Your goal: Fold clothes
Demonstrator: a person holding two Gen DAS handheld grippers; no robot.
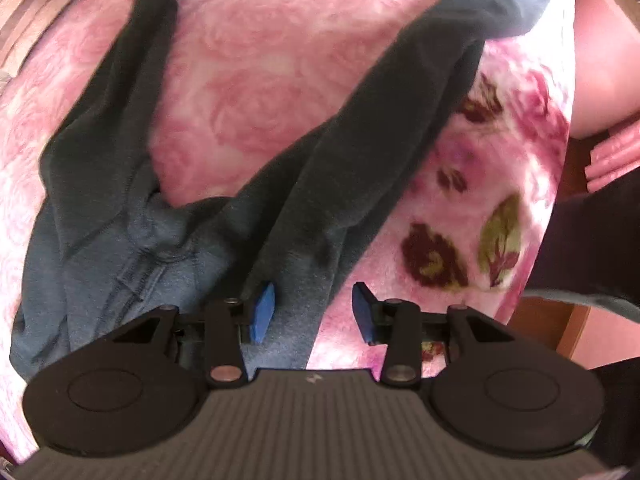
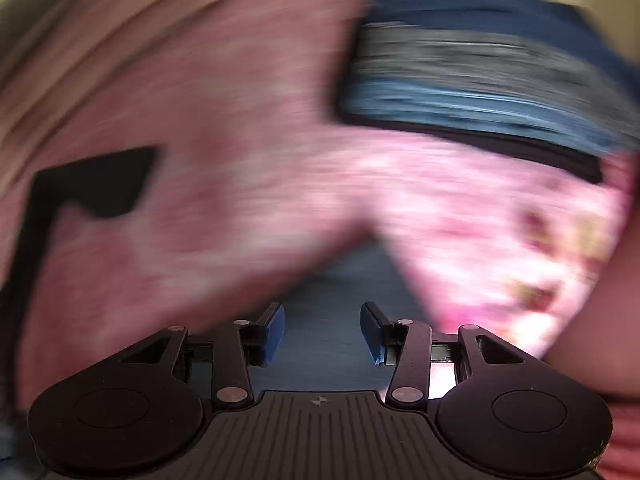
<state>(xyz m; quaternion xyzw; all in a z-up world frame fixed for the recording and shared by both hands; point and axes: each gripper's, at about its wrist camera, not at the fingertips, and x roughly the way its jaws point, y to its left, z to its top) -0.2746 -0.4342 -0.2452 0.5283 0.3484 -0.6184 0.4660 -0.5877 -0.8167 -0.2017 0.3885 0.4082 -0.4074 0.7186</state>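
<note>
Spreading across the pink floral blanket [image 1: 260,92], the dark trousers [image 1: 132,240] lie legs apart, likely laid out for folding. The left gripper [image 1: 314,314] hovers above the waist cloth, jaws apart on nothing; the right gripper [image 2: 322,334], in a blurred view, also has its jaws apart over grey-blue cloth.

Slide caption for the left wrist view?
Left gripper, fingers apart, above dark trousers spread on a pink floral blanket.

My right tool [image 2: 322,334] sits at the bottom centre of the frame, its two blue pads [image 2: 274,334] apart with nothing pressed between them. Blue-grey cloth [image 2: 340,280] lies just beyond the gap, under the tool. Around it spreads the pink floral blanket [image 2: 224,128], heavily smeared by blur. At the upper right lies a stack of folded clothes [image 2: 480,80], blue and grey. A dark angular shape [image 2: 96,184] at the left I cannot identify.
</note>
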